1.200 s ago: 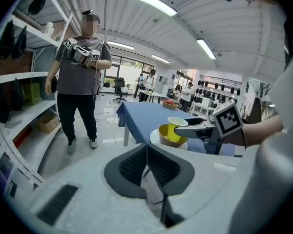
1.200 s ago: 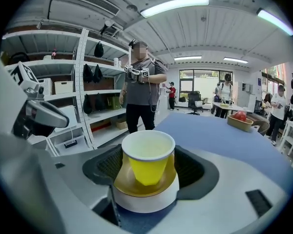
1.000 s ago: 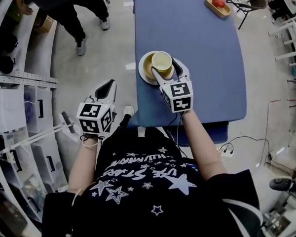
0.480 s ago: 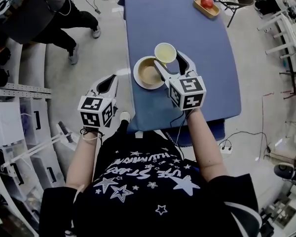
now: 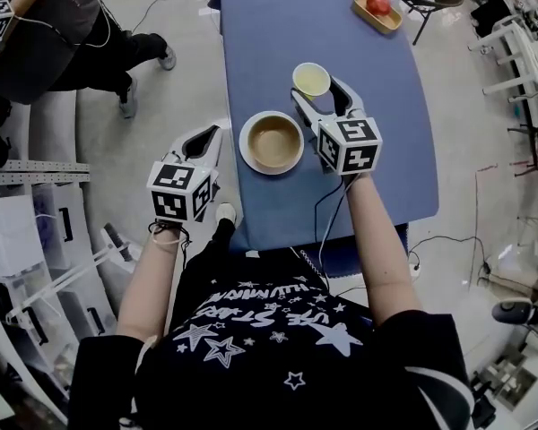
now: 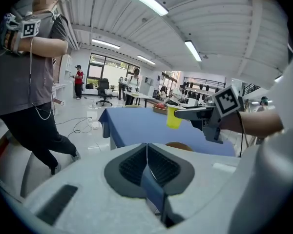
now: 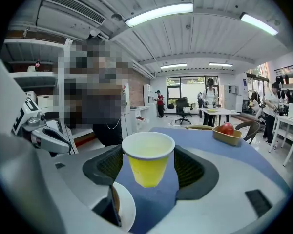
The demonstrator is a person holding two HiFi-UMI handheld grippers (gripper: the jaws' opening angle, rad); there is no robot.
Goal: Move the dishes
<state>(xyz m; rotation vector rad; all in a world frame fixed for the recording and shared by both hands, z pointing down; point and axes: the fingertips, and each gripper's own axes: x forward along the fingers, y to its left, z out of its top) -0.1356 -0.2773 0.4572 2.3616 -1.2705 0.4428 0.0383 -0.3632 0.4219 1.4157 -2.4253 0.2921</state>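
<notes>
Nearest the camera, the left gripper hangs off the near-left edge of the blue table, over the floor; its jaws are pressed together with nothing between them. Just beyond it, on the table's near-left part, a tan bowl sits in a white plate. To the right of the bowl and a little farther out, the right gripper clamps a yellow cup by its rim, one jaw on each side, holding the cup upright above the tabletop. The cup is apart from the bowl and plate, at their far-right side. At the table's far-right corner, a wooden tray carries a red fruit. A person stands on the floor well to the far left of the table.
</notes>
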